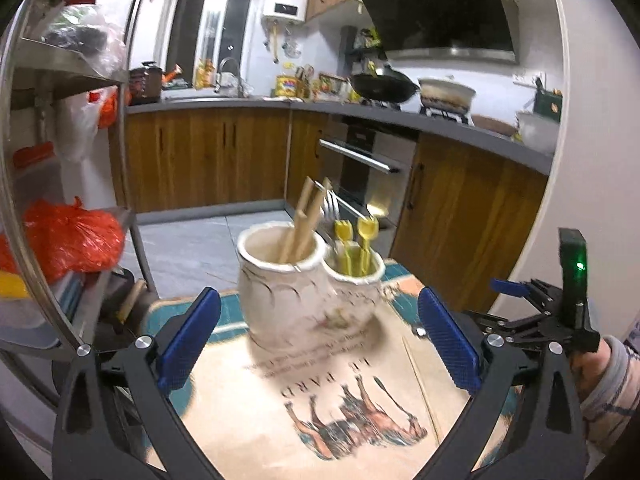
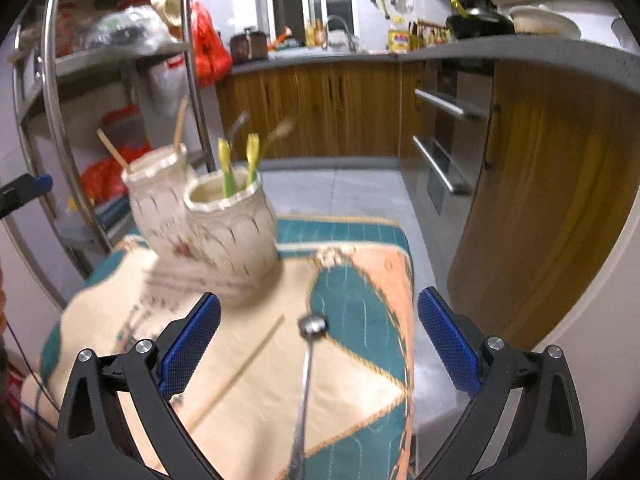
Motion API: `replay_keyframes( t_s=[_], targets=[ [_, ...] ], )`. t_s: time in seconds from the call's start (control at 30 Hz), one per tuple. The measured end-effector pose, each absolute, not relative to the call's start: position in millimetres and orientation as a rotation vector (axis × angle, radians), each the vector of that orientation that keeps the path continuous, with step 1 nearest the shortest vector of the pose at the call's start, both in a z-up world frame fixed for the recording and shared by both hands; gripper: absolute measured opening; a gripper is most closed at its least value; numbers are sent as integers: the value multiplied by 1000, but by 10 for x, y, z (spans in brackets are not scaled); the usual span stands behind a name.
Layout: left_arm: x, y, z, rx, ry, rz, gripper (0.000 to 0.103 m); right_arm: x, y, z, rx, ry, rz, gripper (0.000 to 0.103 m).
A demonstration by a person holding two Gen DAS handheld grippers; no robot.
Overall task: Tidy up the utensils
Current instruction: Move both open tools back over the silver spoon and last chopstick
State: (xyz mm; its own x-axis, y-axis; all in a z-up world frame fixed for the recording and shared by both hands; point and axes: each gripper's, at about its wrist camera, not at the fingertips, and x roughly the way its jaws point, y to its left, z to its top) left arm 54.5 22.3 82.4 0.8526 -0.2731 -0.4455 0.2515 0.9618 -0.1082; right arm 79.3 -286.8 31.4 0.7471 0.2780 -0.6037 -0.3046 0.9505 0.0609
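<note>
Motion blur smears the two white ceramic holders (image 2: 208,216) and the small print on the patterned tablecloth (image 1: 312,354). The metal spoon's (image 2: 306,376) handle runs off the picture's lower edge.

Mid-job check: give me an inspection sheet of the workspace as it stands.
Surface: printed cloth over a small table.
Job's things: two joined ceramic pots; chopsticks in one, yellow forks in the other; spoon and loose chopstick lying on the cloth.
Clutter: nothing seen.
Grippers: left gripper open, empty; right gripper open over the spoon.
Cables: nothing seen.
Surroundings: metal rack, wood cabinets, oven.
</note>
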Motion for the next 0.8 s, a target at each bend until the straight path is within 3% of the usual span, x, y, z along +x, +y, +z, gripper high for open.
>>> replay_keyframes(
  t_s=[0.43, 0.8],
  targets=[
    [678, -50, 199, -37, 649, -281, 97, 821, -2785, -79, -80, 761, 357, 98],
    [680, -269, 15, -12, 697, -319, 97, 883, -2737, -155, -153, 798, 341, 98]
  ],
)
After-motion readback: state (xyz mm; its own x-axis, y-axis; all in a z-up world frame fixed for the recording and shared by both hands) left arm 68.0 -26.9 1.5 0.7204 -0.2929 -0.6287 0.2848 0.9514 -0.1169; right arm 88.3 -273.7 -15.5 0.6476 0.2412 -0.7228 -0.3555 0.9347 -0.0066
